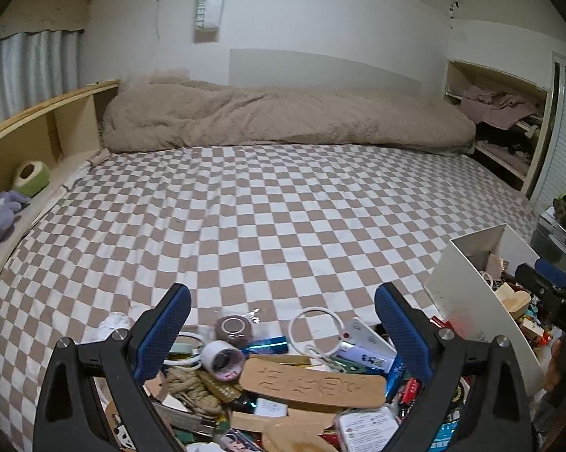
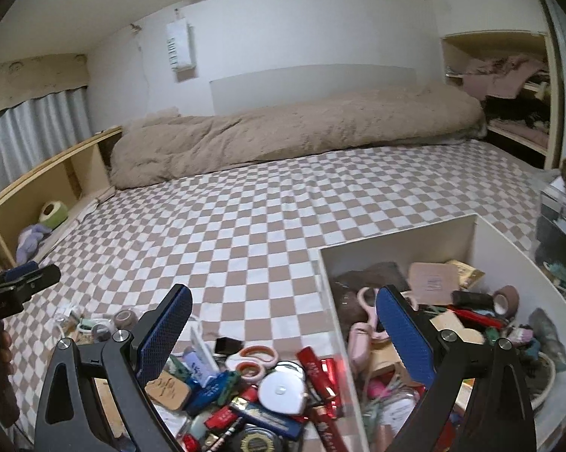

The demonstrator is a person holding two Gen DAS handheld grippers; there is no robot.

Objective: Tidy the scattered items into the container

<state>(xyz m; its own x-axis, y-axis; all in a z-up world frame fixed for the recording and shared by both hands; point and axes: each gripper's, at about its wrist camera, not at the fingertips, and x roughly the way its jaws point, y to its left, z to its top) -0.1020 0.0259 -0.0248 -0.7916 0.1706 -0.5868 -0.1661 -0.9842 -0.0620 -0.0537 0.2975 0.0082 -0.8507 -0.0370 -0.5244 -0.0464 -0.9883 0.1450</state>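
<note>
Both grippers hang over a heap of small items on a checkered bed. My left gripper (image 1: 283,297) is open, nothing between its blue pads. Below it lie a carved wooden plaque (image 1: 313,384), a white tape roll (image 1: 222,359), a brown tape roll (image 1: 233,327) and a white ring (image 1: 315,329). My right gripper (image 2: 285,297) is open too and straddles the near wall of the white container (image 2: 339,301), which holds several items. Orange scissors (image 2: 253,359), a round white case (image 2: 281,391) and red packets (image 2: 317,373) lie left of that wall. In each view the other gripper (image 1: 543,275) (image 2: 23,277) shows at the edge.
The checkered sheet (image 1: 245,207) stretches bare beyond the heap to a rolled beige blanket (image 1: 283,116) by the wall. A wooden shelf (image 1: 38,132) with a plush toy (image 1: 0,218) runs along the left. An open closet (image 1: 501,120) and a clear box (image 2: 562,211) stand on the right.
</note>
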